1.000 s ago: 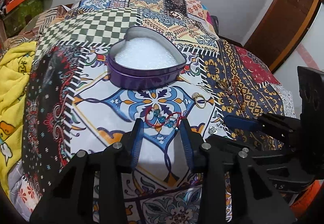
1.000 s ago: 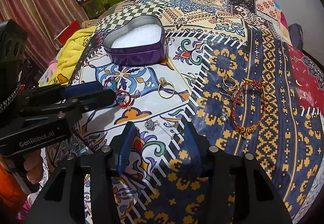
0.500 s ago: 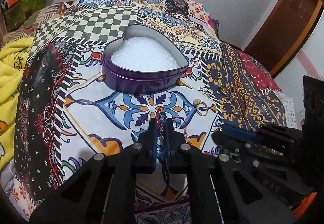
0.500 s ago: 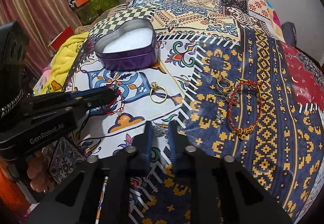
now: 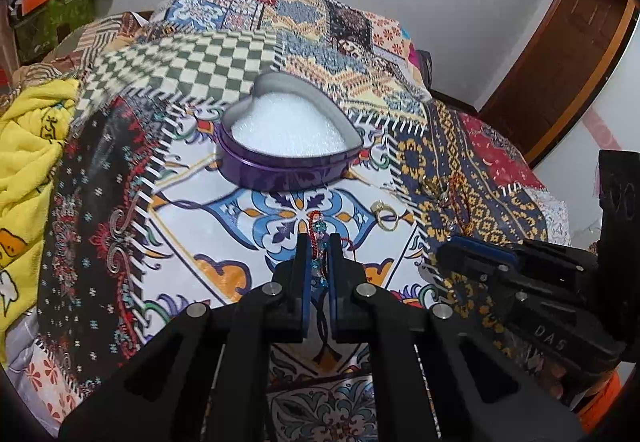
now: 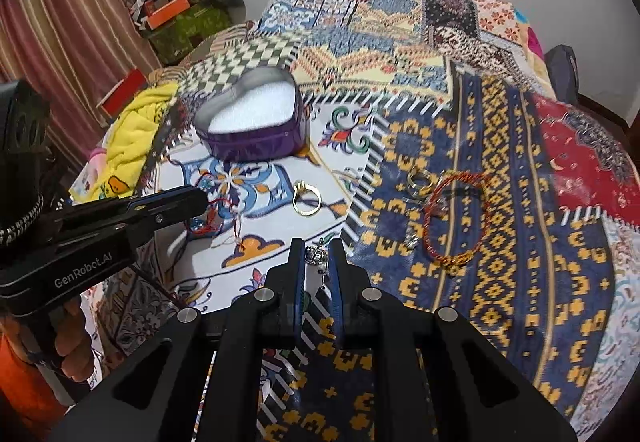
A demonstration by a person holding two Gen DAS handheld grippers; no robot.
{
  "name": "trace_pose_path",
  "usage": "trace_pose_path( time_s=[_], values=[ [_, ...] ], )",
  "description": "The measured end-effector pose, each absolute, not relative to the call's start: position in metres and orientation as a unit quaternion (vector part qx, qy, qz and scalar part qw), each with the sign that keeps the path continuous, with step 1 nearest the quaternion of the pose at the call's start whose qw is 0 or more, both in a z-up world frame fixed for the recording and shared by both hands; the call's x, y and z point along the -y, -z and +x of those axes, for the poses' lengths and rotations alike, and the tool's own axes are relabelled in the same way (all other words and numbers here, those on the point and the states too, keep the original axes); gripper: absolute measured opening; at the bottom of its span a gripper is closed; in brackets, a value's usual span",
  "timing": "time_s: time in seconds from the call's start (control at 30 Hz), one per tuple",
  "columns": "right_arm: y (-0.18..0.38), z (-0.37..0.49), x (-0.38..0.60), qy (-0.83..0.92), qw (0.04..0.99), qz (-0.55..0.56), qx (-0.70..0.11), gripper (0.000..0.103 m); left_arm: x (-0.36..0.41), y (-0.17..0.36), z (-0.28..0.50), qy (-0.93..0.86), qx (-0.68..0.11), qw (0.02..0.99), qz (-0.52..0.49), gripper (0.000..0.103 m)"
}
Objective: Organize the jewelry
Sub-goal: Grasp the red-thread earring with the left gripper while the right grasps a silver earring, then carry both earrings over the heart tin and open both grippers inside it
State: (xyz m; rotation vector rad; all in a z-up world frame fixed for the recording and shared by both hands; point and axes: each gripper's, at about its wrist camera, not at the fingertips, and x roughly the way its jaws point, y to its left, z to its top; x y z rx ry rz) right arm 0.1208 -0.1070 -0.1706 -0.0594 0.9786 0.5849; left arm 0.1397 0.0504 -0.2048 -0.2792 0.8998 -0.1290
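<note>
My left gripper is shut on a red bracelet with blue beads and holds it above the quilt, short of the purple heart-shaped tin lined with white foam. My right gripper is shut on a small silver earring. In the right wrist view the tin stands far left, a gold ring lies ahead, and gold rings, a red-and-gold bracelet and a small silver piece lie to the right. The gold ring also shows in the left wrist view.
Everything lies on a patchwork quilt over a bed. A yellow towel is at the left edge. Boxes and bags are piled far left beside a striped curtain. A wooden door is to the right.
Both grippers closed, the left on the red beaded bracelet and the right on the silver earring, then lifted them off the quilt. The left one moved toward the tin.
</note>
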Motion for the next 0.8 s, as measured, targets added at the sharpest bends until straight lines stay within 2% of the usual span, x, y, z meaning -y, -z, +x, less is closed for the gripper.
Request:
trace_pose_path(
  time_s=[0.8],
  values=[
    [0.097,0.14,0.093,-0.284,0.885,-0.012,-0.368,0.01,-0.071,0.118,0.143,0.026,-0.324,0.939,-0.113,0.006]
  ],
)
